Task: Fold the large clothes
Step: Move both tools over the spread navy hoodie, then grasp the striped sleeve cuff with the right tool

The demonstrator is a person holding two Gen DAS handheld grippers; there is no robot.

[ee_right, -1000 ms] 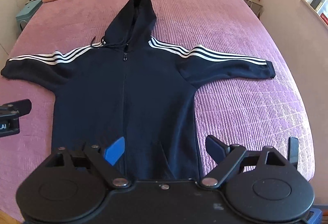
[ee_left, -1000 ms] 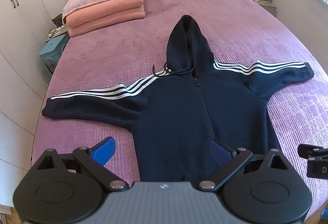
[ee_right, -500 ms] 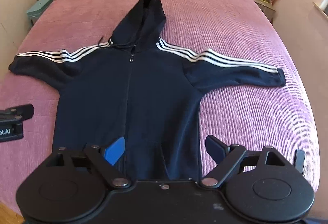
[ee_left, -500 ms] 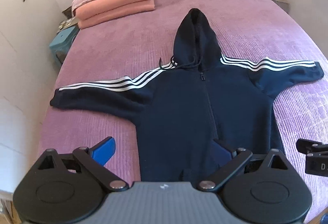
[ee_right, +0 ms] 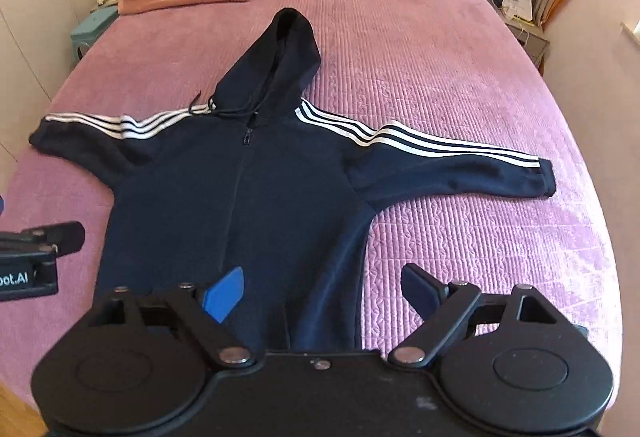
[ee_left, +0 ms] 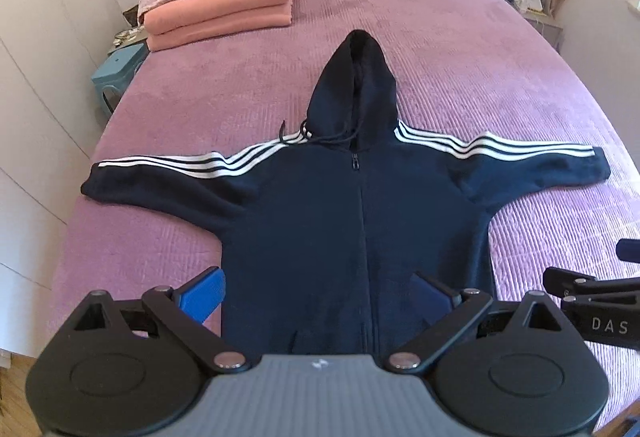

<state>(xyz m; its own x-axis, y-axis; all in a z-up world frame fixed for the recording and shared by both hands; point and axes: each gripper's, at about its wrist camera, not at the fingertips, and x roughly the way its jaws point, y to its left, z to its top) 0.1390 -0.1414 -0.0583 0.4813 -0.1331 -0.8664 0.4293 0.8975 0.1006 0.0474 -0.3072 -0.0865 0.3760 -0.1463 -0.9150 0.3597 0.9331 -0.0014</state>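
Above hoodie hem: left gripper (ee_left: 318, 291) and right gripper (ee_right: 322, 291), jaws wide, empty.
Change: both views have drawn back; hoodie (ee_left: 352, 221) unmoved.
Meaning: folding not begun.

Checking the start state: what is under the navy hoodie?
The hoodie lies flat, zipped, sleeves spread, directly on the purple bedspread. Nothing pokes out at its edges; whatever lies beneath the fabric is covered.

The hoodie (ee_left: 344, 221) lies spread on the bed (ee_left: 460, 49), folded blankets (ee_left: 220, 13) behind its left sleeve.
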